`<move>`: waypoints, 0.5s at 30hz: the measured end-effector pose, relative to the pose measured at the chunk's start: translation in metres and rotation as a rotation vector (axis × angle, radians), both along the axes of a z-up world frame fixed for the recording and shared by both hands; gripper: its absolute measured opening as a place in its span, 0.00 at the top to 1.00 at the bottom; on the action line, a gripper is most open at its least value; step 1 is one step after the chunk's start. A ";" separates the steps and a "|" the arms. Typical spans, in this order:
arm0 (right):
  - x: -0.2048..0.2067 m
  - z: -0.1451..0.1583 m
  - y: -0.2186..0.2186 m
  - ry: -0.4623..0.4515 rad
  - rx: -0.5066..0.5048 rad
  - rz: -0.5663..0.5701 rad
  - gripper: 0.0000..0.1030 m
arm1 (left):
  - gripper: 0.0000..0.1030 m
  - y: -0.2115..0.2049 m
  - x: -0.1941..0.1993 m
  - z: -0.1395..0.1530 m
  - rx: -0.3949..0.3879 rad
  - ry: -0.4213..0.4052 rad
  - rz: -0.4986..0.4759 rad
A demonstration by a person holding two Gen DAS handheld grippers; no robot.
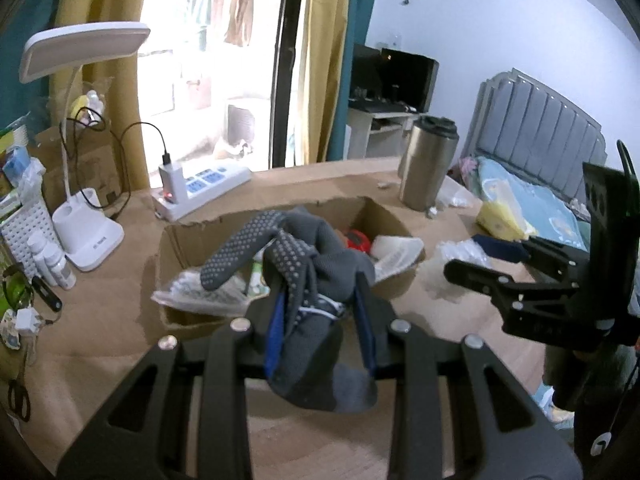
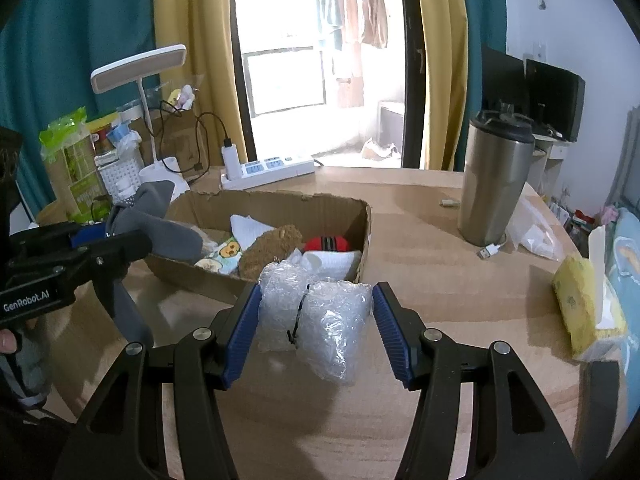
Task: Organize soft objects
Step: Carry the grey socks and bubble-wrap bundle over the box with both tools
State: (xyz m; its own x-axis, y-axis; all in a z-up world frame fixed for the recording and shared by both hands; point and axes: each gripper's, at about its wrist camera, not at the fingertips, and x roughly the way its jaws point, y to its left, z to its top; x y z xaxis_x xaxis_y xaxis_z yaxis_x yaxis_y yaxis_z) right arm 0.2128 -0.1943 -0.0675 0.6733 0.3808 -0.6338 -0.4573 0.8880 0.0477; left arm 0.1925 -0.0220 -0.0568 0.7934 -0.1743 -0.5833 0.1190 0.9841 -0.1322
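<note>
Left gripper (image 1: pixel 320 300) clamped on grey dotted glove (image 1: pixel 304 264) above cardboard box (image 2: pixel 320 208).
Right gripper (image 2: pixel 316 320): jaws wide apart, flanking bubble-wrap bundle (image 2: pixel 332 320) lying on table (image 2: pixel 440 280) beside the box.

"GenRobot.AI" stands in white letters on the black body of the left gripper (image 2: pixel 120 236) in the right wrist view; small print on the white lamp base (image 1: pixel 94 242) is too blurred to read

Knitted grey gloves (image 1: pixel 304 264) with rubbery dots, crinkled glossy plastic wrap (image 2: pixel 320 320) — beside a rough-torn cardboard box (image 2: pixel 280 208), brushed-metal tumbler (image 2: pixel 492 188), matt wood-grain counter (image 2: pixel 440 288).
</note>
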 end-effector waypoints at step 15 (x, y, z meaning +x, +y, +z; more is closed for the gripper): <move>0.018 0.015 0.004 -0.040 0.010 0.014 0.41 | 0.69 0.016 0.014 0.014 -0.020 -0.053 0.047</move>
State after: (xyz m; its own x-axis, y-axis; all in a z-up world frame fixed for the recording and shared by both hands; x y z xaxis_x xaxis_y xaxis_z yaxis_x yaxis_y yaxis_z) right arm 0.2309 -0.1905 -0.0527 0.6923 0.3965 -0.6028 -0.4714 0.8811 0.0383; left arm 0.2069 -0.0056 -0.0428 0.8306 -0.1471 -0.5370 0.0799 0.9860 -0.1466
